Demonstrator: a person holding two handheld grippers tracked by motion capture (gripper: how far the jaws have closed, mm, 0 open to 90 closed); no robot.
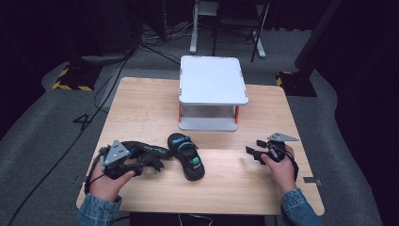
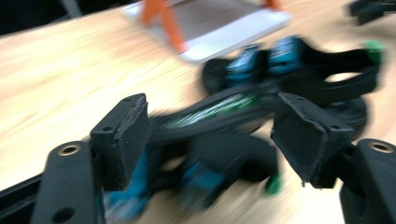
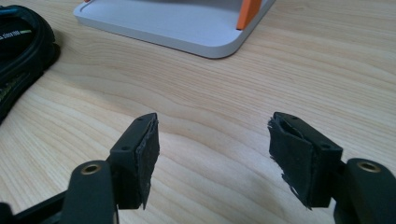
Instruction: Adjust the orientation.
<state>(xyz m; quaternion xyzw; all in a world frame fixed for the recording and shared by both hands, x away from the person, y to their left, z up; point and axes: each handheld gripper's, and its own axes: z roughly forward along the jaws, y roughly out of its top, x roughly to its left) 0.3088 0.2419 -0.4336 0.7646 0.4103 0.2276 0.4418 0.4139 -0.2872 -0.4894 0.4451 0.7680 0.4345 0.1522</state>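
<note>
Two black sandals with blue and green strap patches are seen on the bench [image 1: 141, 108]. One sandal [image 1: 187, 156] lies sole-down just beyond and to the right of the left gripper [image 1: 149, 162]; in the left gripper view it [image 2: 299, 65] is found past the fingers. The other sandal [image 1: 143, 153] lies on its side right at the left fingers, and in the left gripper view it [image 2: 210, 140] is seen between the two pads and just ahead of them, not pressed by either. White and green lettering is printed along its strap, but it is blurred and cannot be read; the lettering on the sandal edge [image 3: 18, 51] at the far left of the right gripper view is likewise too small to be made out.

The left fingers [image 2: 126, 135] are spread wide apart, released, with the strap in the gap between them. The right gripper [image 1: 256, 149] is held in the person's right hand [image 1: 281, 167], well apart from both sandals; its fingers [image 3: 142, 154] are also spread, with bare wood between them.

One white two-level stand [image 1: 211, 89] with orange legs is counted, set ahead of both pairs of fingers at the far middle of the bench; its base plate [image 3: 177, 23] is seen beyond the right fingers.
</note>
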